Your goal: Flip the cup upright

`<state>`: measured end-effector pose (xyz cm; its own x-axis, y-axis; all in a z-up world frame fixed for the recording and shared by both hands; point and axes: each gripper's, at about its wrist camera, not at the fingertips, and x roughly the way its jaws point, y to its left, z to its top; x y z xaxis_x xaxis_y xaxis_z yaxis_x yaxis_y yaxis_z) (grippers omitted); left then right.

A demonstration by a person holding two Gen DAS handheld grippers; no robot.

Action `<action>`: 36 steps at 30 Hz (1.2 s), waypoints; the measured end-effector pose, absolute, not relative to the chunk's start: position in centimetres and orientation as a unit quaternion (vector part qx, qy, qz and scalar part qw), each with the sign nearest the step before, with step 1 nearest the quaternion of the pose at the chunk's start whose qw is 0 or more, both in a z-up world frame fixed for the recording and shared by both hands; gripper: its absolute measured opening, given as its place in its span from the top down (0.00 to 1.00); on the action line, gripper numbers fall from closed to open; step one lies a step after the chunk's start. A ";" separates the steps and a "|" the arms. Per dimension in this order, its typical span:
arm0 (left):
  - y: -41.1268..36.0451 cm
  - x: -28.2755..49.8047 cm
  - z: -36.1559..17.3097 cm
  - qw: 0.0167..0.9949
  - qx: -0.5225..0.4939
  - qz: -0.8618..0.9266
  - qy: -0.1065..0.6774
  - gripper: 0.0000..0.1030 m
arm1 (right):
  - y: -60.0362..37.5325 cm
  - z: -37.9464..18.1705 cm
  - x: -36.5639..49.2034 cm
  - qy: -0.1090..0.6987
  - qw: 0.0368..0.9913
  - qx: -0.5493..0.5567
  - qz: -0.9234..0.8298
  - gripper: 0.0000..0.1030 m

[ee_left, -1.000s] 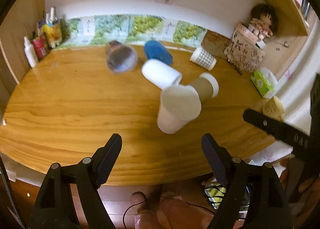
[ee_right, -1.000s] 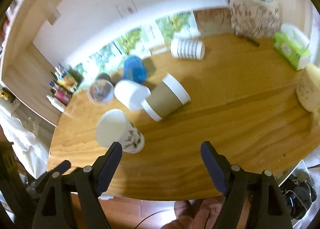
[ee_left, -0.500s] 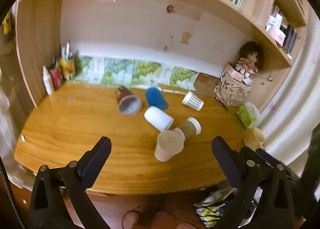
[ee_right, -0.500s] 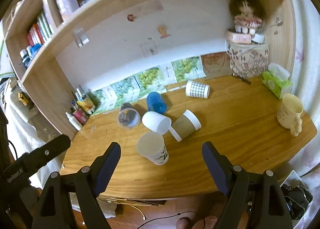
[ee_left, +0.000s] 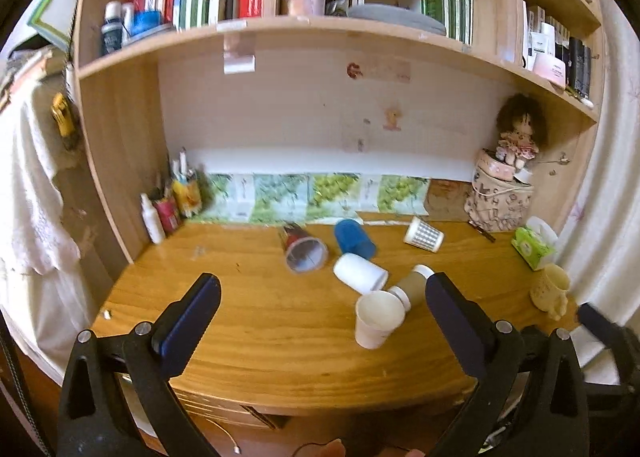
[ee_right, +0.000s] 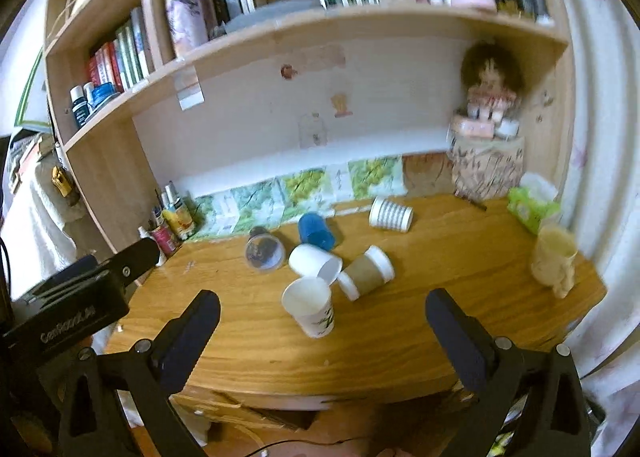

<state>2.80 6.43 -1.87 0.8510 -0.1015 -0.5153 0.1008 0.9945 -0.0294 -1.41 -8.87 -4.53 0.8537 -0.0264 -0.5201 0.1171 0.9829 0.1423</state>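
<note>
Several cups sit on the wooden desk [ee_left: 260, 321]. A white paper cup [ee_left: 376, 319] stands upright near the front; it also shows in the right wrist view [ee_right: 310, 307]. Behind it lie on their sides a brown cup with a white lid [ee_left: 412, 287], a white cup [ee_left: 360, 273], a blue cup [ee_left: 354, 238], a clear cup [ee_left: 304, 249] and a checked cup [ee_left: 424, 235]. My left gripper [ee_left: 320, 321] is open and empty, held back in front of the desk. My right gripper [ee_right: 322, 323] is open and empty, also short of the desk edge.
A cream mug [ee_left: 550, 291] stands at the desk's right end, beside a green tissue pack [ee_left: 534, 247]. Bottles [ee_left: 168, 209] crowd the back left corner. A patterned bag with a doll [ee_left: 502, 193] stands at the back right. A bookshelf [ee_left: 320, 29] hangs over the desk.
Both grippers have pulled back and tilted up from the desk; the cups look smaller and the bookshelf has come into view. The cups have not moved.
</note>
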 end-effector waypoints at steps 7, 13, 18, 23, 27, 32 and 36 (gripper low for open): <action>6.1 1.7 -1.2 0.971 0.007 -0.056 0.234 0.01 | -8.7 -3.5 -2.3 0.233 0.969 0.078 -0.028 0.00; 5.8 1.5 -0.8 0.975 0.009 -0.051 0.216 0.01 | -8.9 -3.4 -2.3 0.223 0.971 0.082 -0.033 0.00; 5.7 1.7 -0.8 0.977 0.009 -0.047 0.209 0.01 | -9.4 -3.4 -2.2 0.213 0.973 0.085 -0.038 0.00; 5.3 2.2 -0.8 0.977 0.008 -0.048 0.206 0.01 | -9.8 -3.3 -1.7 0.207 0.974 0.083 -0.038 0.00; 4.9 2.7 -0.8 0.977 0.009 -0.050 0.206 0.01 | -10.1 -3.2 -1.4 0.205 0.975 0.082 -0.039 0.00; 4.6 3.2 -0.8 0.977 0.007 -0.053 0.207 0.01 | -10.7 -3.3 -0.9 0.206 0.974 0.085 -0.040 0.00; 4.2 3.6 -0.9 0.976 0.009 -0.055 0.212 0.01 | -11.1 -3.4 -0.4 0.209 0.973 0.087 -0.038 0.00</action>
<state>3.55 4.22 -0.92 0.9038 -0.1044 -0.4151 0.1117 0.9937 -0.0068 -0.40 -11.07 -3.37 0.9101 -0.0377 -0.4127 0.1105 0.9819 0.1540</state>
